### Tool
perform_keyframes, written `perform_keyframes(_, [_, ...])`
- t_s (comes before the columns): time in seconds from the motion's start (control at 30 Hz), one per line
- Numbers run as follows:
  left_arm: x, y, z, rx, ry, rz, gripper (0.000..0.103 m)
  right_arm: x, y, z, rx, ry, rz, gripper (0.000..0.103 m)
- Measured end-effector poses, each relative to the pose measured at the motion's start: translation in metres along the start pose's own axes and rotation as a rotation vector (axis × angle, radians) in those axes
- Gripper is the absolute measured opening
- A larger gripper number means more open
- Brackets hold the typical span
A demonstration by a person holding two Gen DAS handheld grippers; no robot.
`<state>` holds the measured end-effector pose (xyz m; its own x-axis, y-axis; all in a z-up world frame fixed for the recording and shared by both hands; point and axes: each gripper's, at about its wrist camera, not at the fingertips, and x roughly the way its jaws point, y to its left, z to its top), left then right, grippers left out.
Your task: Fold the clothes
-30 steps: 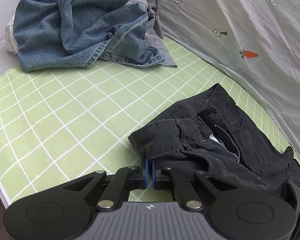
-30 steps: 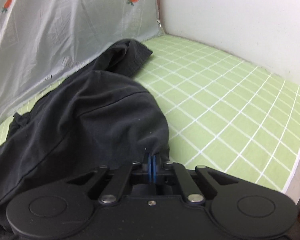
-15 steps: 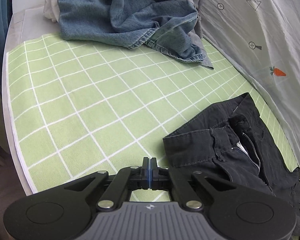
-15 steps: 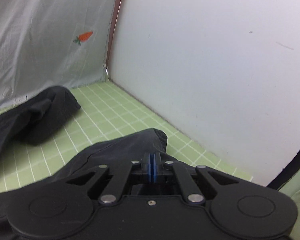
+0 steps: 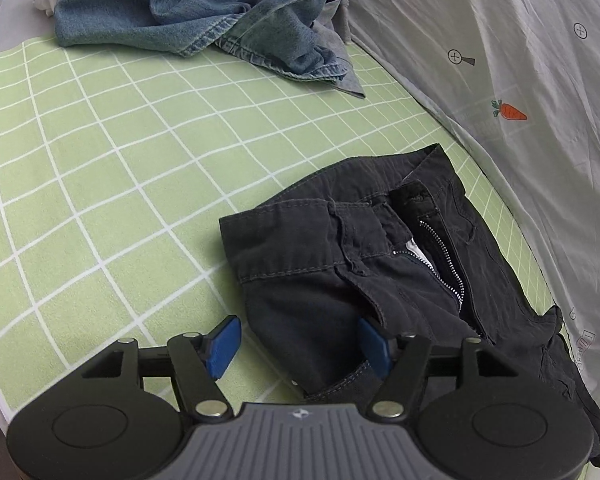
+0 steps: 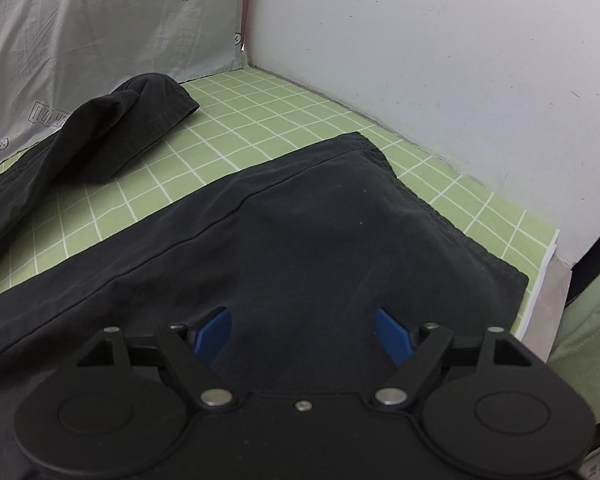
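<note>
Black trousers [image 5: 340, 256] lie on a green checked sheet [image 5: 112, 184], waistband and open zipper up. My left gripper [image 5: 298, 342] is open, its blue pads either side of the waist corner, holding nothing. In the right wrist view one trouser leg [image 6: 300, 232] lies flat towards the hem, the other leg [image 6: 112, 132] lies bunched at the left. My right gripper [image 6: 304, 332] is open just above the flat leg, holding nothing.
A heap of blue denim clothes [image 5: 204, 12] lies at the far end of the sheet. A grey carrot-print cloth [image 5: 520, 80] hangs along one side. A white wall [image 6: 440, 60] borders the hem end. The sheet's edge [image 6: 540, 272] is at the right.
Both grippers were shut and are now open. The right gripper has let go of the trouser leg, which now lies flat. The left gripper moved back over the waistband corner.
</note>
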<state>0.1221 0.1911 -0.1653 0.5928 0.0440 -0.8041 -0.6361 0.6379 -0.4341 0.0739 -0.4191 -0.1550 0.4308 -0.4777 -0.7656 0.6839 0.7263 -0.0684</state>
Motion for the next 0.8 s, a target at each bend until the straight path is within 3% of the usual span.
perform_keyframes(0.07, [0.004, -0.003, -0.002, -0.009, 0.002, 0.006, 0.064, 0.0, 0.003, -0.006, -0.012, 0.015, 0.011, 0.086])
perform_keyframes(0.1, [0.004, -0.004, -0.003, -0.012, -0.01, 0.007, 0.058, 0.0, 0.005, -0.009, -0.019, 0.022, 0.016, 0.089])
perform_keyframes(0.17, [0.005, -0.004, -0.004, -0.018, -0.018, 0.0, 0.039, -0.003, 0.008, -0.015, -0.039, 0.028, 0.027, 0.091])
perform_keyframes(0.2, [0.005, -0.004, -0.005, -0.02, -0.025, 0.007, 0.014, -0.004, 0.008, -0.017, -0.051, 0.031, 0.032, 0.092])
perform_keyframes(0.23, [0.005, -0.003, -0.005, -0.022, -0.032, 0.015, 0.005, -0.005, 0.009, -0.02, -0.063, 0.033, 0.035, 0.094])
perform_keyframes(0.43, [-0.011, -0.013, -0.013, -0.006, -0.095, 0.103, 0.004, -0.007, 0.008, -0.031, -0.091, 0.061, 0.048, 0.096])
perform_keyframes(0.8, [-0.046, 0.009, -0.001, 0.04, -0.177, 0.161, 0.003, -0.01, 0.01, -0.034, -0.069, 0.114, 0.11, 0.1])
